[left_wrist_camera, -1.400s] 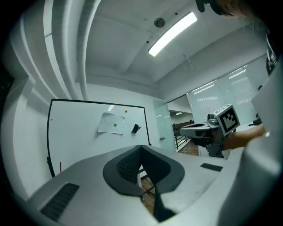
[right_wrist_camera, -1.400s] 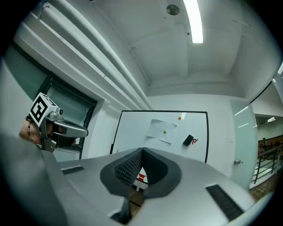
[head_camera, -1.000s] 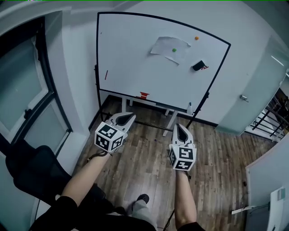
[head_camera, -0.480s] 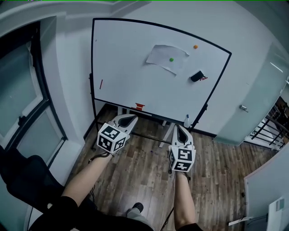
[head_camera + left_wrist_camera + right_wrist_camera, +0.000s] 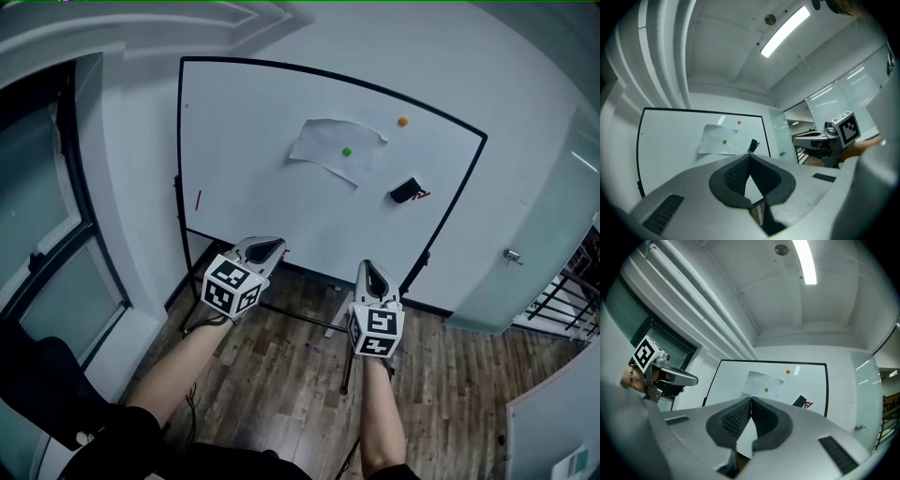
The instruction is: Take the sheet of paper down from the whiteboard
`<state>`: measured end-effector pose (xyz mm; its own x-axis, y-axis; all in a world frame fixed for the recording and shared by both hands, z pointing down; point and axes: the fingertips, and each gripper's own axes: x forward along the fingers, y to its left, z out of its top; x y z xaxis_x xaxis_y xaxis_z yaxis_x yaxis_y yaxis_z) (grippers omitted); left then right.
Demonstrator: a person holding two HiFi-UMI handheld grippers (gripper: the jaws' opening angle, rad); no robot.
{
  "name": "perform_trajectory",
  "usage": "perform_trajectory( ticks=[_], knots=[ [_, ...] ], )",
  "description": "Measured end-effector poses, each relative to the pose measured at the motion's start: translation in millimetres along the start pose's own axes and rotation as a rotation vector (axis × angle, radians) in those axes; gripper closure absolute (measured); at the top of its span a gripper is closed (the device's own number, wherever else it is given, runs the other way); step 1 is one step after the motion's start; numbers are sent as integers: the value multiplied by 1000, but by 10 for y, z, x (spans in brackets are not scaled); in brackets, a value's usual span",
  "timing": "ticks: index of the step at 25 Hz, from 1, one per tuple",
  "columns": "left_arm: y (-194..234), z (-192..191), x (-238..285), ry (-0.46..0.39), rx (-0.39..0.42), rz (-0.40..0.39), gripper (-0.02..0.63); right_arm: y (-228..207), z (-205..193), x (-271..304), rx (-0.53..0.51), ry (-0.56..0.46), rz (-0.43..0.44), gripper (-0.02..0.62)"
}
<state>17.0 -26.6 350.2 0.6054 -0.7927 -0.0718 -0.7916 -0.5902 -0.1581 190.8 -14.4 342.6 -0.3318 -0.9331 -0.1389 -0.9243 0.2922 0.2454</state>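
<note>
Grey-brown plank floor (image 5: 281,366) lay open between the person and the whiteboard (image 5: 253,178), and the board's black frame stood out sharp against the pale wall. A dark-framed window (image 5: 37,234) hemmed in the left side and a frosted glass door (image 5: 525,262) the right. High on the board sat the sheet of paper (image 5: 323,145), a little crooked, pinned by a green magnet (image 5: 347,151) near its middle. An orange magnet (image 5: 402,121) sat just off its upper right corner, with a black eraser (image 5: 405,190) lower right and a red marker (image 5: 198,200) far over by the left edge. Plenty of bare white lay all round the sheet. Both claws were held out low, well short of the sheet. The left gripper (image 5: 270,247) had its jaws closed on nothing, and the right gripper (image 5: 374,272) did too, with pads pressed tip to tip.
</note>
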Motion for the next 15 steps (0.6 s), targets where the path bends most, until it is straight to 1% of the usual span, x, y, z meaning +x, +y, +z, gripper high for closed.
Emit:
perform_trajectory(
  ticks=[4, 7, 11, 15],
  knots=[
    [45, -9, 376, 2, 15, 29, 586, -303, -125, 279, 10, -6, 18, 572],
    [94, -48, 591, 9, 18, 46, 586, -451, -184, 458, 26, -15, 30, 572],
    [224, -113, 818, 22, 31, 60, 586, -570, -278, 689, 37, -17, 39, 572],
    [453, -195, 1057, 24, 35, 61, 586, -622, -392, 990, 39, -13, 37, 572]
  ],
)
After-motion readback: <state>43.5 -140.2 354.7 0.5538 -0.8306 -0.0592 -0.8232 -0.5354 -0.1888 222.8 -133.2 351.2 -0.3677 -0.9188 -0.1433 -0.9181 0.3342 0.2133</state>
